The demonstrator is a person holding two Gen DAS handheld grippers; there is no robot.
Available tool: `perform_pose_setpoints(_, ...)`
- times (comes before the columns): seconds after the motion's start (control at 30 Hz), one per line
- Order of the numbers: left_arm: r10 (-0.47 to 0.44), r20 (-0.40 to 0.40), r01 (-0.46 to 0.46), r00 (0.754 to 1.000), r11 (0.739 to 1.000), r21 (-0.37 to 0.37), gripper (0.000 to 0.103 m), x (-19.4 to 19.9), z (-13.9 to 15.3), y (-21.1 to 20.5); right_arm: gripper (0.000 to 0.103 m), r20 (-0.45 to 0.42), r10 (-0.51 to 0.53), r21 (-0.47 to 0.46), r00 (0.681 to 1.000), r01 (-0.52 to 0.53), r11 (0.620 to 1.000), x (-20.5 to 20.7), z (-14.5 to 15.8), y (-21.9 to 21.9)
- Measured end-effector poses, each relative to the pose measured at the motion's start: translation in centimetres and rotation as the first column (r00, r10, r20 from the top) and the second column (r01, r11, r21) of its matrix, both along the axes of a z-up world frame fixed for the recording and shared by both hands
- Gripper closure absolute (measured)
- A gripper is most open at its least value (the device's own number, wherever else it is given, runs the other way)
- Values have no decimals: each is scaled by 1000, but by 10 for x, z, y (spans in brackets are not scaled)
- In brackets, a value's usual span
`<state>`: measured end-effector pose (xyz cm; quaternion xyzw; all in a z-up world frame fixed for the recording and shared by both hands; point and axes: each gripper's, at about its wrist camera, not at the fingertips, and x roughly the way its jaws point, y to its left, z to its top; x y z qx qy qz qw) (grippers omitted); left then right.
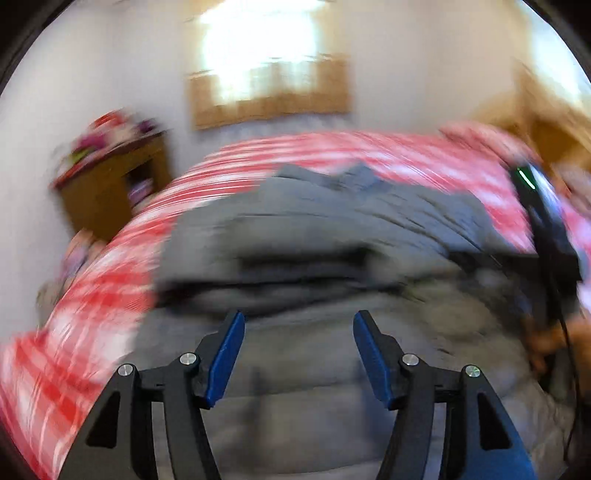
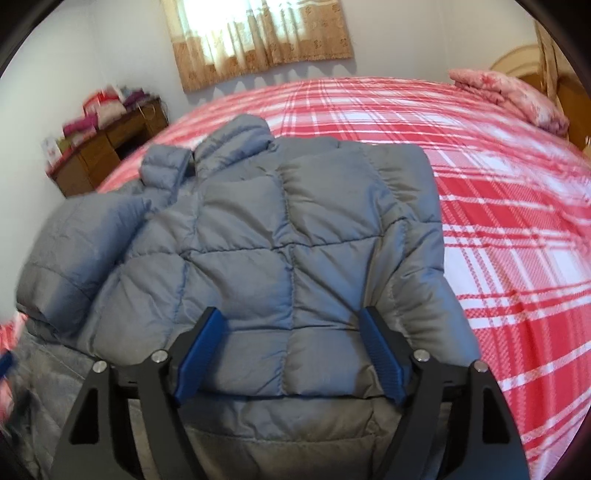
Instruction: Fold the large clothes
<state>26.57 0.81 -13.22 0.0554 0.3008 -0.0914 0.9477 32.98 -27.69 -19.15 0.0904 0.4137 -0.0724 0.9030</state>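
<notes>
A grey quilted puffer jacket [image 2: 266,236] lies on the red-and-white plaid bed [image 2: 498,206], with one part folded over the body and a sleeve [image 2: 85,236] bunched at the left. My right gripper [image 2: 291,343] is open and empty just above the jacket's near folded edge. In the blurred left wrist view the same jacket [image 1: 314,236] fills the middle. My left gripper [image 1: 298,347] is open and empty above its near part. The other gripper's black body [image 1: 546,229] shows at the right edge.
A wooden cabinet [image 2: 110,147] with piled items stands at the left against the wall. A pink folded blanket [image 2: 513,96] lies at the bed's far right by a wooden headboard [image 2: 569,92]. A curtained window [image 2: 258,33] is behind the bed.
</notes>
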Motion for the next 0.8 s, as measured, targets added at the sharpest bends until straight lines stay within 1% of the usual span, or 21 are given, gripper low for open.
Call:
perform_pose_setpoints(0.03, 69, 1, -69, 998, 998, -11, 41, 4, 1, 15, 23, 7, 7, -13, 1000, -7, 1000, -2, 8, 7)
perform_pose_setpoints(0.07, 157, -7, -157, 988, 987, -17, 41, 11, 0, 32, 23, 45, 25, 11, 999, -26, 1000, -7, 18, 13)
perform_pose_setpoints(0.1, 232, -25, -232, 972, 973, -16, 41, 20, -4, 47, 23, 106, 50, 54, 993, -56, 997, -13, 34, 23)
perform_pose_setpoints(0.13, 281, -47, -281, 959, 959, -11, 41, 28, -10, 59, 22, 145, 68, 80, 987, -81, 994, -17, 45, 33)
perform_pose_setpoints(0.17, 310, -63, -312, 949, 950, -11, 41, 34, -16, 67, 20, 183, 94, 103, 979, -115, 988, -19, 57, 45)
perform_pose_setpoints(0.23, 361, -103, -364, 927, 931, -16, 41, 40, -31, 82, 3, 237, 160, 115, 958, -191, 975, -16, 77, 78)
perform_pose_setpoints(0.27, 378, -132, -385, 916, 923, -31, 41, 41, -41, 88, 0, 253, 194, 113, 948, -228, 967, -13, 83, 94)
perform_pose_setpoints(0.3, 383, -161, -396, 910, 917, -55, 41, 43, -51, 91, 0, 265, 233, 106, 936, -269, 957, -7, 89, 113)
perform_pose_setpoints(0.33, 381, -164, -397, 910, 914, -85, 41, 39, -57, 96, 0, 268, 268, 94, 925, -302, 949, -2, 91, 130)
perform_pose_setpoints(0.37, 376, -137, -392, 916, 914, -108, 41, 35, -56, 99, 0, 266, 295, 75, 918, -324, 943, 4, 92, 144)
perform_pose_setpoints(0.43, 370, -146, -388, 918, 913, -127, 40, 35, -56, 101, 0, 236, 337, 18, 912, -350, 936, 21, 89, 175)
perform_pose_setpoints(0.5, 361, -142, -380, 922, 914, -141, 38, 36, -55, 100, 0, 159, 360, -30, 919, -360, 932, 40, 74, 203)
perform_pose_setpoints(0.57, 349, -139, -368, 927, 919, -142, 33, 34, -56, 98, 2, 83, 365, -87, 927, -358, 930, 54, 54, 217)
perform_pose_setpoints(0.6, 345, -138, -363, 928, 922, -136, 32, 34, -56, 96, 10, 38, 363, -123, 931, -356, 926, 60, 42, 222)
perform_pose_setpoints(0.63, 342, -136, -359, 930, 924, -128, 31, 35, -57, 94, 30, 12, 365, -135, 931, -360, 923, 61, 32, 219)
perform_pose_setpoints(0.67, 338, -136, -354, 931, 928, -120, 29, 37, -57, 94, 43, -1, 364, -138, 931, -361, 922, 62, 27, 217)
perform_pose_setpoints(0.7, 334, -136, -350, 933, 929, -119, 28, 37, -56, 94, 61, 12, 361, -108, 933, -358, 928, 59, 28, 209)
perform_pose_setpoints(0.73, 330, -135, -347, 934, 930, -122, 27, 37, -56, 94, 70, 33, 354, -66, 935, -351, 934, 54, 33, 199)
perform_pose_setpoints(0.8, 323, -135, -340, 937, 931, -134, 26, 37, -57, 95, 78, 98, 314, 45, 944, -320, 947, 46, 48, 173)
